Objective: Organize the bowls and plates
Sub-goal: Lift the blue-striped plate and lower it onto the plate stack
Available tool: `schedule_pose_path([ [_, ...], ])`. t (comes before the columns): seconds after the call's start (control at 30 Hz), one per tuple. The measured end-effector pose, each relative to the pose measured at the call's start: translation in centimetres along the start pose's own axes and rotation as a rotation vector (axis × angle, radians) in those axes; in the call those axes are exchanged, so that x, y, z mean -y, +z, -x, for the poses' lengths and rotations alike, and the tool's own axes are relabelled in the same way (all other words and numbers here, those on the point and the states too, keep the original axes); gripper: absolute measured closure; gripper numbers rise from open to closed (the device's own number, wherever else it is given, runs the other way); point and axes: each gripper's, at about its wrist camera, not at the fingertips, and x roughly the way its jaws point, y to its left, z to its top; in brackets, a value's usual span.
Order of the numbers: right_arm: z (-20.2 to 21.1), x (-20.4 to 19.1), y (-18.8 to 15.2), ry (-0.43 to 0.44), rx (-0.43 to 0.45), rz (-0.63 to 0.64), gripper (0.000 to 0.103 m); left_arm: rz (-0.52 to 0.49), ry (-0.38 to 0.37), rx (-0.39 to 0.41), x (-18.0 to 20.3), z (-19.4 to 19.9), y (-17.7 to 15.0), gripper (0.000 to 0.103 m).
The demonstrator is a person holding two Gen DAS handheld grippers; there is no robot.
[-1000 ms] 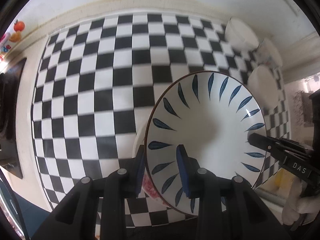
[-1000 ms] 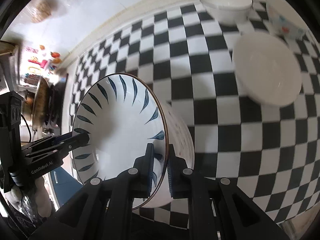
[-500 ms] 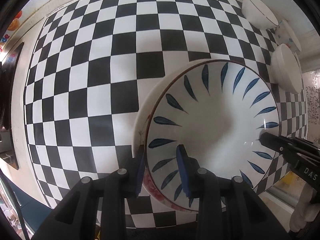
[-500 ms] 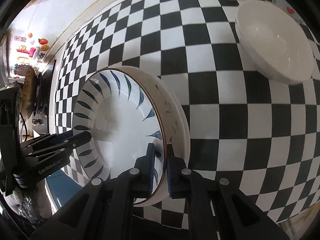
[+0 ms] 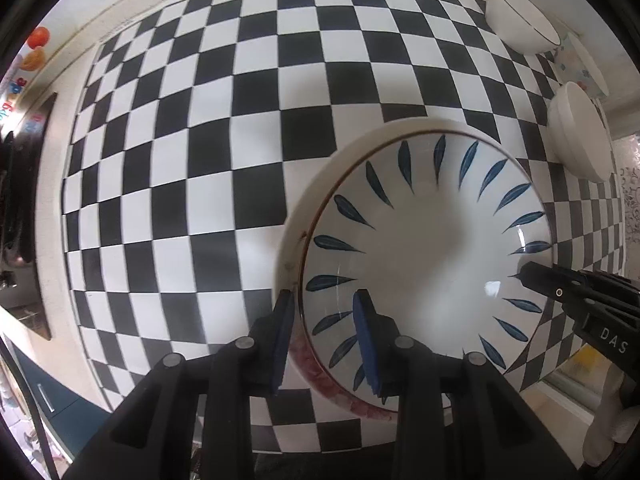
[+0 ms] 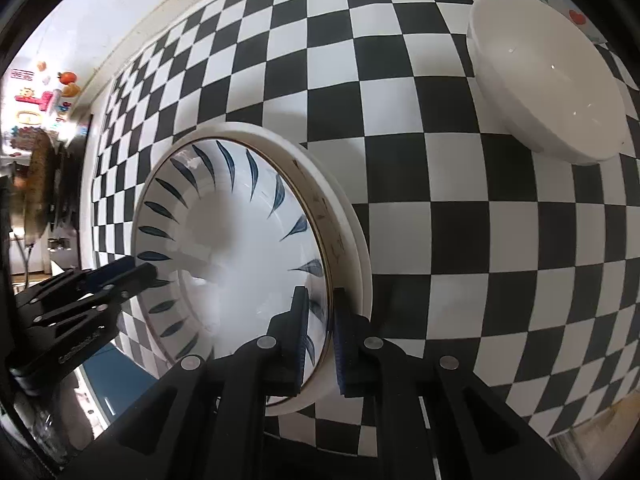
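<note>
Currently | left gripper (image 5: 326,340) and right gripper (image 6: 320,336) clamp stacked plates' (image 5: 432,256) opposite rims | risk: uneven release lets plates slide, chip.

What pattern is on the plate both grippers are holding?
White plate with dark blue leaf strokes radiating round the inside and a thin brown rim; clearest in the left wrist view.

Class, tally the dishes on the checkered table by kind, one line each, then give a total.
Blue-leaf bowl: 1
Plate beneath it: 1
Plain white bowls: 2
Patterned cup: 1
Total: 5
</note>
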Motion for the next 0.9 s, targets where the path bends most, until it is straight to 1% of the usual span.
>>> schedule_pose_path([
  [0.1, 0.4, -0.9, 0.0, -0.06, 0.011, 0.027, 0.09, -0.002, 0.032, 0.006, 0.4, 0.5, 0.1, 0.075],
  [0.2, 1.0, -2.2, 0.0, -0.113, 0.026, 0.065, 0.089, 0.01, 0.032, 0.003, 0.3, 0.9, 0.3, 0.075],
  [0.3, 1.4, -3.3, 0.0, -0.133, 0.028, 0.078, 0.087, 0.02, 0.032, 0.004, 0.1, 1.3, 0.0, 0.075],
  [0.53, 2.7, -4.9, -1.0, -0.141, 0.045, 0.075, 0.087, 0.044, 0.023, 0.022, 0.1, 4.0, 0.1, 0.075],
  [0.63, 3.5, -5.5, -2.1, -0.142, 0.06, 0.072, 0.087, 0.054, 0.024, 0.044, -0.3, 5.4, -0.1, 0.075],
  [0.7, 4.3, -6.0, -2.9, -0.136, 0.073, 0.071, 0.087, 0.058, 0.017, 0.063, -0.5, 6.3, -0.9, 0.075],
  [0.8, 5.8, -6.5, -4.2, -0.12, 0.094, 0.066, 0.086, 0.052, 0.01, 0.1, -0.6, 8.7, -1.4, 0.075],
  [0.83, 6.4, -6.7, -4.5, -0.118, 0.103, 0.063, 0.081, 0.048, 0.011, 0.11, -0.7, 9.1, -1.9, 0.075],
  [0.87, 7.0, -7.0, -5.0, -0.121, 0.115, 0.063, 0.067, 0.042, 0.014, 0.125, -0.5, 9.7, -2.2, 0.075],
  [0.9, 7.8, -7.1, -5.4, -0.123, 0.129, 0.063, 0.058, 0.04, 0.016, 0.139, -0.3, 9.8, -2.7, 0.075],
])
